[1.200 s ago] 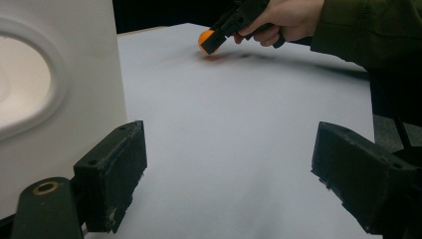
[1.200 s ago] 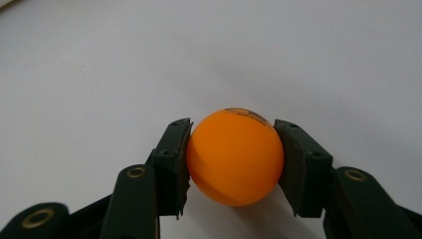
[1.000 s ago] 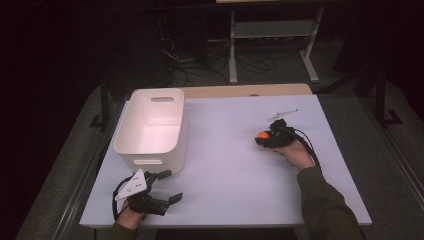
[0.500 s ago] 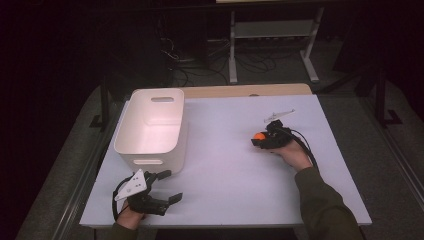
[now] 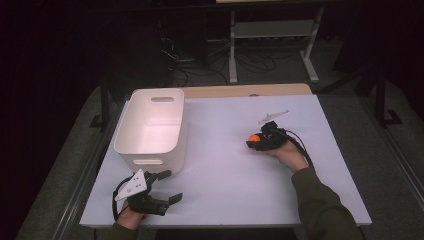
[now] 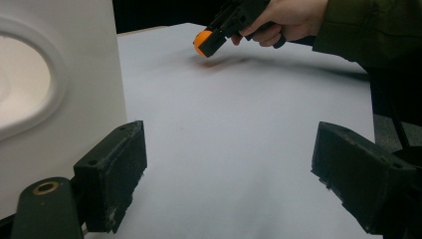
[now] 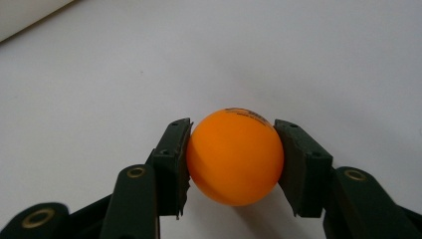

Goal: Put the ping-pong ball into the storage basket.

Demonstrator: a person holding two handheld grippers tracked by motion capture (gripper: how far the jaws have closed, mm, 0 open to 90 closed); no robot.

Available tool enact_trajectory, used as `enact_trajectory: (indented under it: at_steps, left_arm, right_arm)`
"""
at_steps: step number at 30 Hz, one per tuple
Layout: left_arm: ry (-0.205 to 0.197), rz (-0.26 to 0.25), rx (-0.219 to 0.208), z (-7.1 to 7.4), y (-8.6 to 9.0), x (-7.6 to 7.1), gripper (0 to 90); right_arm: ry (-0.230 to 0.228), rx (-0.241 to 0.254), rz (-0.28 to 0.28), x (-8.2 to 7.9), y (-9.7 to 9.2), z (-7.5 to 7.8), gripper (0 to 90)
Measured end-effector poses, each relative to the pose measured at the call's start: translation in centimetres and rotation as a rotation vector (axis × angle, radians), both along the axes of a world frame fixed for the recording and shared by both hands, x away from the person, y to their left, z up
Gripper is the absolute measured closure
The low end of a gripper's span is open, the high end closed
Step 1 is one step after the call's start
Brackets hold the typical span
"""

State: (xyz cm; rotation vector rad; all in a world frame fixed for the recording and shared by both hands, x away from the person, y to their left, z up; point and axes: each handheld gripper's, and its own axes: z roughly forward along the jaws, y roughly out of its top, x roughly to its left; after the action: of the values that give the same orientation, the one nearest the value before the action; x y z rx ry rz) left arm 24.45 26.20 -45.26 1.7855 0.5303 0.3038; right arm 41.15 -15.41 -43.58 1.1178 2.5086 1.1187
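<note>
**Ball in the grip, the bin yet to be reached**

We have the orange ball (image 7: pixel 235 157) clamped between the two pads of the right tongs (image 5: pixel 256 141); the right gripper view shows a pad pressed to each side of it, with the white table (image 5: pixel 225 170) behind it; in the left gripper view the ball hangs just above the table, with its shadow beneath it, so we judge the pickup itself done. Taking the white bin (image 5: pixel 152 127) as our landmark, the ball sits well apart from it, out to the bin's right in the high view, over the open middle of the table; nothing shows inside the bin that we can make out.

Our left tongs (image 5: pixel 167 187) rest just in front of the bin's near wall, close to its near right corner; their jaws stand wide apart with nothing between them, and they point across the table toward the ball.

What is left, as we read it: carry the ball across to the bin, bring it over the rim, and let go; a thin pale piece (image 5: pixel 273 117) lies on the table farther from the bin than the ball, and we cannot tell what it is.
</note>
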Motion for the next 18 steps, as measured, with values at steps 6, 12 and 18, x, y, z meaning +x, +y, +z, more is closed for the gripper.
enact_trajectory:
  at_steps: [6,12,18]
  left_arm:
    - [0.0,0.0,0.001,0.0,0.0,0.0,14.0]
    - [-0.001,0.0,0.001,0.0,0.0,0.0,14.0]
    - [0.001,0.001,0.0,0.0,0.0,0.0,14.0]
  right_arm:
    - [-0.001,-0.001,0.024,-0.2,0.7,0.1,49.9]
    - [0.002,-0.004,0.043,-0.4,1.4,0.1,49.9]
    - [0.005,-0.009,0.066,-0.7,2.2,0.2,49.9]
